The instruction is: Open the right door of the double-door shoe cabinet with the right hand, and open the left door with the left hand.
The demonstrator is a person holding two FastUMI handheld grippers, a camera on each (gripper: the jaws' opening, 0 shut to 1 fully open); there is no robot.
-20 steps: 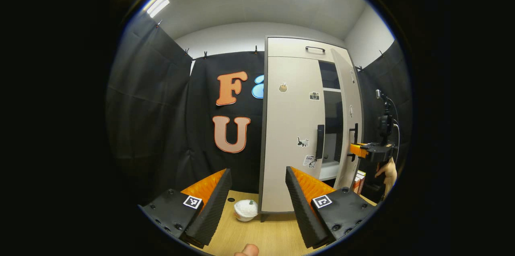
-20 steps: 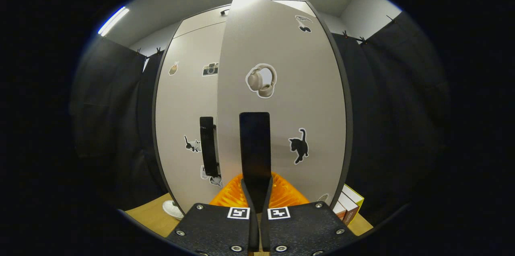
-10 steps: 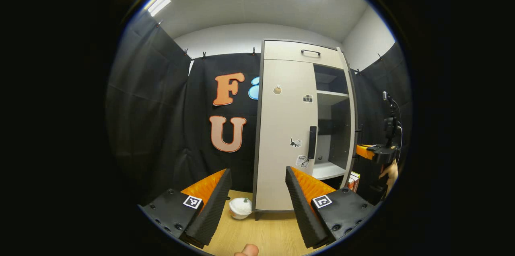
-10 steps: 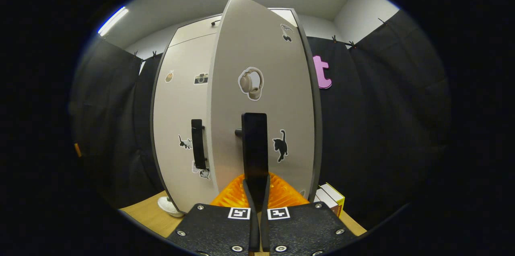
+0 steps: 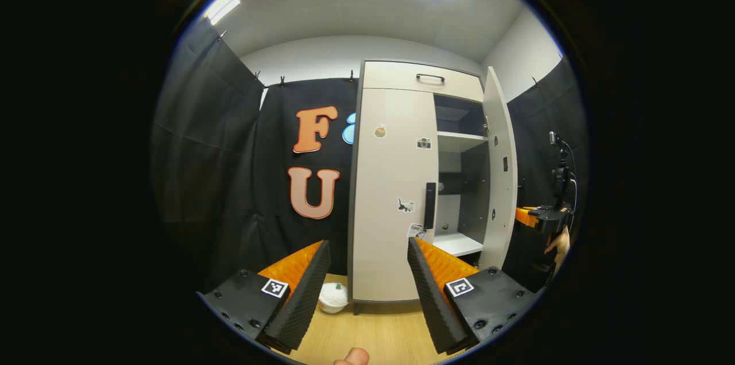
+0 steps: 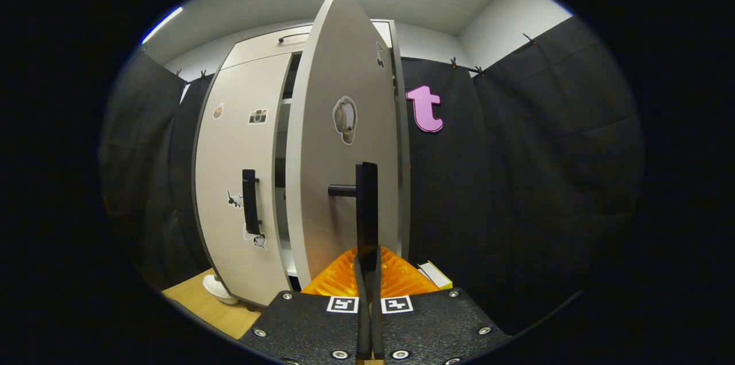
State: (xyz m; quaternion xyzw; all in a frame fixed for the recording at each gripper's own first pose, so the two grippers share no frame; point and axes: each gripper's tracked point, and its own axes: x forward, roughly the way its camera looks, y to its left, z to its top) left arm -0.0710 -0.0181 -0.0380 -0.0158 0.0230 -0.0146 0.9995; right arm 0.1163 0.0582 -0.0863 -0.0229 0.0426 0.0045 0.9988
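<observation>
Right gripper view: right gripper (image 6: 367,273) clamped on the right door's handle (image 6: 366,204), right door (image 6: 344,170) swung wide.
1 of 2 doors is open, the grip keeping it from swinging shut. The left gripper (image 5: 367,273) hangs back with its fingers spread wide and empty, aimed at the closed left door (image 5: 390,198) and its handle (image 5: 429,205), probably the next target.
</observation>
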